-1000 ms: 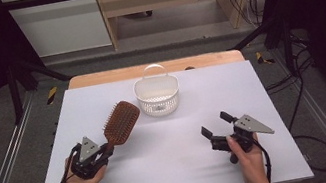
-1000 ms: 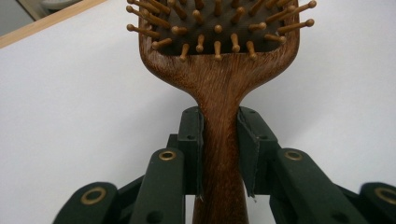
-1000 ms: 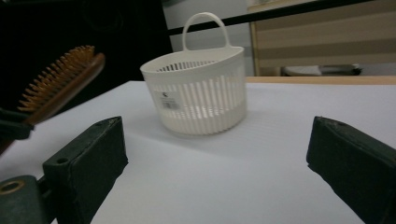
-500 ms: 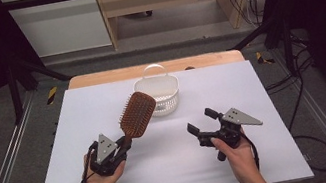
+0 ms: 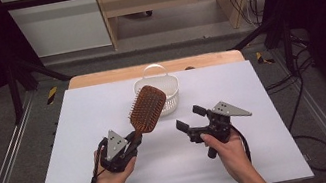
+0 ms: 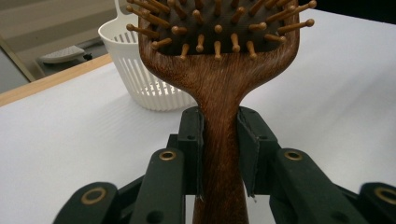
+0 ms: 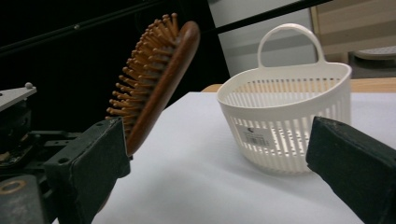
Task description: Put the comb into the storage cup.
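The left gripper (image 5: 131,141) clamps the hairbrush (image 5: 146,109) handle, its long axis pointing toward one o'clock at the basket (image 5: 169,81), while the right gripper (image 5: 190,118), jaws spread and empty, sits farther off.

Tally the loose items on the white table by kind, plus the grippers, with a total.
Wooden hairbrush: 1, clamped by its handle in the left gripper
White slotted basket: 1
Grippers: 2, the left gripper and the right gripper, which is open
Total: 4

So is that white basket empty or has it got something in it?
Empty, as far as shows: the right gripper view looks into the basket and only bare slatted walls appear; its floor is hidden behind the rim.
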The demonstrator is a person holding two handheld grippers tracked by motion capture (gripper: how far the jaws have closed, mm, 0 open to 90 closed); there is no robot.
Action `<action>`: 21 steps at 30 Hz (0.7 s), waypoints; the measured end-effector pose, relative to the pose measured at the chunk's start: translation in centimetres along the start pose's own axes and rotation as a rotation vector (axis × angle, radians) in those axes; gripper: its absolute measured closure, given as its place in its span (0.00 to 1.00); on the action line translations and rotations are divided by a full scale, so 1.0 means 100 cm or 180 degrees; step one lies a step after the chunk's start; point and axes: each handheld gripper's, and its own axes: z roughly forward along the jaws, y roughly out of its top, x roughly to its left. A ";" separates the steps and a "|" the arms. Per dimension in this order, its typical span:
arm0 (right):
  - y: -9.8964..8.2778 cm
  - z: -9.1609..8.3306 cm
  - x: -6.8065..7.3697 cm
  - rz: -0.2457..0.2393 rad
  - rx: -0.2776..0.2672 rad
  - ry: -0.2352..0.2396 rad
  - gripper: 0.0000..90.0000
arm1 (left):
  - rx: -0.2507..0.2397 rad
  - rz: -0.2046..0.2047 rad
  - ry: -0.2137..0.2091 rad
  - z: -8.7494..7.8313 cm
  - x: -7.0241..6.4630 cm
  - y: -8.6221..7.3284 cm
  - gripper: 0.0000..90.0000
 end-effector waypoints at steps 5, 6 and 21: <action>0.000 0.005 0.003 0.0080 0.0048 0.0084 0.06 | -0.0090 -0.0023 -0.0018 0.000 -0.005 0.004 0.80; 0.000 0.007 0.004 0.0095 0.0062 0.0106 0.06 | -0.0103 -0.0029 -0.0021 -0.001 -0.005 0.005 0.80; 0.022 0.016 0.026 0.0087 0.0125 0.0275 0.06 | -0.0256 0.0028 -0.0087 -0.003 -0.021 0.014 0.80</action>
